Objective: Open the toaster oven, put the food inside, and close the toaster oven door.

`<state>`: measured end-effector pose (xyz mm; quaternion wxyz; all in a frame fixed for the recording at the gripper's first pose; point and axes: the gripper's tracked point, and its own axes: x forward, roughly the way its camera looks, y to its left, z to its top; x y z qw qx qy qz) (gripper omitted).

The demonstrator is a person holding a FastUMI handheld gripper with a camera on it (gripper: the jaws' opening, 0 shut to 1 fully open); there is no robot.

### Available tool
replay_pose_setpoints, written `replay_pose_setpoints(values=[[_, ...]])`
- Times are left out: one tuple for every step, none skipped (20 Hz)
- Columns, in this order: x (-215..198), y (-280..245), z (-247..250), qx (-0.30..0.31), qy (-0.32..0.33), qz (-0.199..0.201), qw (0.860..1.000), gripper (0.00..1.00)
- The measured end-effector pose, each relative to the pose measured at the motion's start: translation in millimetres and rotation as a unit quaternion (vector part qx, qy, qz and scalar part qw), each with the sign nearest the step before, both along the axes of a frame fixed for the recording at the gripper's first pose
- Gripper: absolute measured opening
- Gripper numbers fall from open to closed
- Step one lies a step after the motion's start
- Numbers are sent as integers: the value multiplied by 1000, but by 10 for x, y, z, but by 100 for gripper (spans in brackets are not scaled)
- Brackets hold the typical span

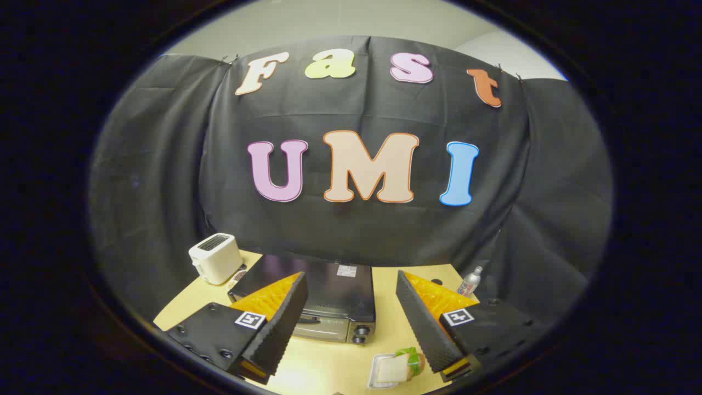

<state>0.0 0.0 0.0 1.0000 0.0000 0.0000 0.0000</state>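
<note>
Nothing of the task looked done yet: the toaster oven (329, 302) sat on the tabletop (384, 340) with its door shut, a dark, boxy metal case with a glossy top and round knobs at the front. The gripper (351, 318) hung above with its fingers spread wide and empty, their inner faces ribbed. The food (396, 366), a sandwich on a small white dish, lay just before the oven, beside one finger. Opening, loading and closing all remained. A white, smooth-sided pop-up toaster (215, 258) stood beyond, and a small bottle (470, 281) opposite.
</note>
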Motion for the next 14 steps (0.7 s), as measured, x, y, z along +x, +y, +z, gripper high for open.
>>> replay_pose_setpoints(values=[[19, 12, 14, 1, -1, -2, 1000, 100], [49, 13, 13, 1, -1, -7, 1000, 100], [68, 22, 29, 0, -3, -11, 1000, 100], [78, 59, 28, -1, -3, -11, 1000, 100], [82, 97, 30, -3, -3, -10, 1000, 100], [89, 128, 13, -4, -2, -10, 1000, 100], [95, 162, 6, -4, -1, -10, 1000, 100], [89, 213, -14, -3, 1, -7, 1000, 100], [89, 268, -22, -2, 1, -3, 1000, 100], [91, 304, -45, -2, 2, -1, 1000, 100], [88, 329, -69, -3, 6, 0, 1000, 100], [91, 346, -125, -4, 10, 0, 1000, 100], [83, 363, -161, -6, 14, 1, 1000, 100], [79, 378, -211, -8, 18, 3, 1000, 100]])
